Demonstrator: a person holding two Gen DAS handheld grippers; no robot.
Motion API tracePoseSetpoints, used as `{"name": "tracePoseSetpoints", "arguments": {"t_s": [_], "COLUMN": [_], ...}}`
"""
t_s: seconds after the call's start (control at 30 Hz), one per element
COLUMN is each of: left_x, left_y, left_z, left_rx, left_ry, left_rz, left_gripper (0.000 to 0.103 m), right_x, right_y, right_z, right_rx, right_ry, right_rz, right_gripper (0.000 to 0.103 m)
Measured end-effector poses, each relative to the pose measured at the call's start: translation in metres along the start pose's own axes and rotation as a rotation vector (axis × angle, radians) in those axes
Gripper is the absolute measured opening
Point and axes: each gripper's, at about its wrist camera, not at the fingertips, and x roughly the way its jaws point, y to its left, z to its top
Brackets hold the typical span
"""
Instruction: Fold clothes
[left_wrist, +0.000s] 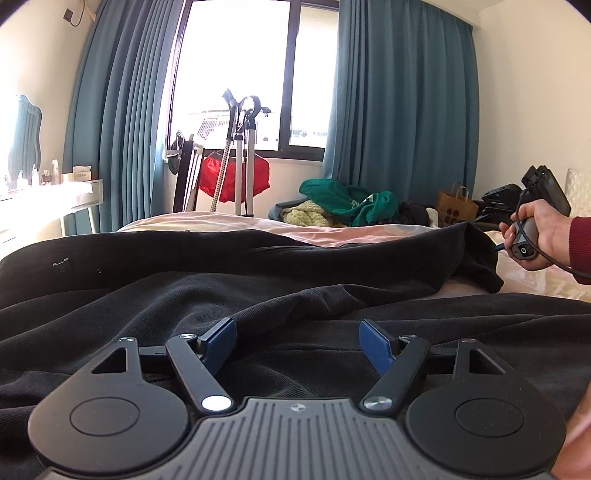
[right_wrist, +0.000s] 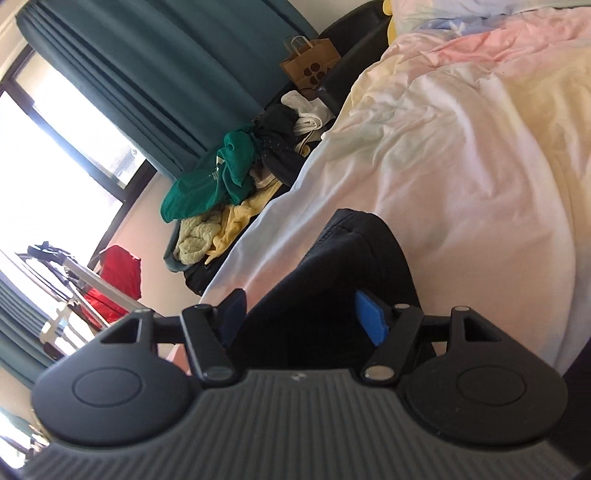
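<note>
1. My left gripper (left_wrist: 297, 345) hangs low over the black garment (left_wrist: 258, 280), its blue pads (left_wrist: 375, 347) spread wide with only loose cloth below the gap; nothing is pinched.
2. The black garment lies spread across the near side of the bed (left_wrist: 332, 230), from the left edge almost to the right edge, with rumpled folds under my left gripper and a bunched end toward the right.
3. In the left wrist view I see the hand (left_wrist: 535, 236) in a dark red sleeve (left_wrist: 581, 251) holding the handle of the right tool above the bed's right edge, beside that bunched end.
4. My right gripper (right_wrist: 299, 317) is rolled to one side, so the room looks tilted. Its jaws stand apart, with a fold of the black garment (right_wrist: 332, 277) lying between and below them; whether the blue pads (right_wrist: 371, 321) touch the cloth I cannot tell, but they do not squeeze it.
5. Past that fold the pale sheet of the bed (right_wrist: 461, 166) is wrinkled and bare.
6. Beyond the far edge of the bed sits a heap of clothes (left_wrist: 340, 206), green on top and pale yellow beneath, with a brown paper bag (left_wrist: 456, 208) just to its right.
7. Teal curtains (left_wrist: 399, 92) frame a bright window (left_wrist: 240, 74), and a red cloth (left_wrist: 236, 177) hangs on a rack below it.
</note>
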Motion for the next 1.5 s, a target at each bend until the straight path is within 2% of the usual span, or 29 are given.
{"name": "tracePoseSetpoints", "arguments": {"t_s": [0.1, 0.2, 0.23, 0.33, 0.47, 0.53, 0.57, 0.6, 0.63, 0.73, 0.87, 0.97, 1.03, 1.1, 1.13, 1.2, 1.27, 1.33, 1.37, 1.4, 1.5], "left_x": [-0.004, -0.007, -0.007, -0.003, -0.001, -0.002, -0.002, -0.003, -0.003, -0.003, -0.003, -0.005, -0.006, -0.007, -0.007, -0.010, -0.013, -0.015, -0.015, -0.016, -0.016], "left_y": [0.000, 0.000, -0.001, -0.005, -0.008, -0.007, -0.006, -0.006, -0.005, -0.002, 0.001, 0.002, 0.002, 0.003, 0.002, 0.002, 0.001, -0.001, -0.002, -0.004, -0.008], "left_z": [0.000, -0.002, -0.003, -0.007, -0.011, -0.011, -0.010, -0.010, -0.009, -0.008, -0.004, 0.000, 0.002, 0.003, 0.003, 0.003, 0.004, 0.005, 0.005, 0.004, 0.002], "left_rx": [-0.020, -0.039, -0.038, -0.020, -0.011, -0.017, -0.022, -0.028, -0.034, -0.054, -0.081, -0.100, -0.109, -0.108, -0.104, -0.097, -0.092, -0.087, -0.085, -0.083, -0.069], "left_ry": [0.006, -0.003, -0.008, 0.001, 0.010, 0.005, 0.002, 0.000, -0.002, 0.002, 0.013, 0.012, 0.013, 0.015, 0.016, 0.014, 0.008, 0.007, 0.008, 0.009, 0.017], "left_rz": [-0.006, -0.028, -0.031, -0.030, -0.034, -0.040, -0.045, -0.051, -0.056, -0.057, -0.078, -0.095, -0.104, -0.104, -0.099, -0.099, -0.100, -0.102, -0.105, -0.110, -0.117], "left_gripper": [0.076, 0.076, 0.076, 0.076, 0.076, 0.076, 0.076, 0.076, 0.076, 0.076, 0.073, 0.072, 0.072, 0.072, 0.072, 0.072, 0.072, 0.072, 0.072, 0.072, 0.072], "right_x": [-0.009, -0.001, -0.001, -0.006, 0.017, 0.027, 0.030, 0.032, 0.035, 0.027, -0.001, -0.016, -0.014, -0.007, -0.005, -0.013, -0.023, -0.038, -0.046, -0.056, -0.070], "right_y": [-0.022, -0.038, -0.042, -0.046, -0.032, -0.028, -0.022, -0.016, -0.009, 0.002, 0.008, 0.008, -0.001, -0.018, -0.024, -0.040, -0.057, -0.075, -0.084, -0.091, -0.094], "right_z": [-0.007, -0.017, -0.021, -0.027, -0.030, -0.033, -0.035, -0.037, -0.039, -0.033, -0.001, 0.002, -0.011, -0.022, -0.021, -0.010, 0.005, 0.023, 0.030, 0.034, 0.036], "right_rx": [0.034, 0.087, 0.099, 0.052, -0.195, -0.260, -0.342, -0.428, -0.514, -0.654, -0.803, -1.078, -1.268, -1.323, -1.279, -1.080, -0.867, -0.618, -0.494, -0.387, -0.232], "right_ry": [0.059, 0.205, 0.229, 0.195, 0.219, 0.252, 0.269, 0.286, 0.302, 0.305, 0.162, 0.035, 0.008, 0.051, 0.091, 0.127, 0.141, 0.138, 0.131, 0.114, 0.109], "right_rz": [0.009, 0.036, 0.023, -0.057, -0.166, -0.135, -0.120, -0.104, -0.088, -0.093, -0.116, -0.201, -0.247, -0.289, -0.292, -0.265, -0.236, -0.210, -0.190, -0.154, -0.045], "right_gripper": [0.068, 0.068, 0.068, 0.069, 0.068, 0.068, 0.067, 0.058, 0.027, 0.011, 0.010, 0.010, 0.011, 0.013, 0.015, 0.016, 0.026, 0.049, 0.055, 0.057, 0.060]}}
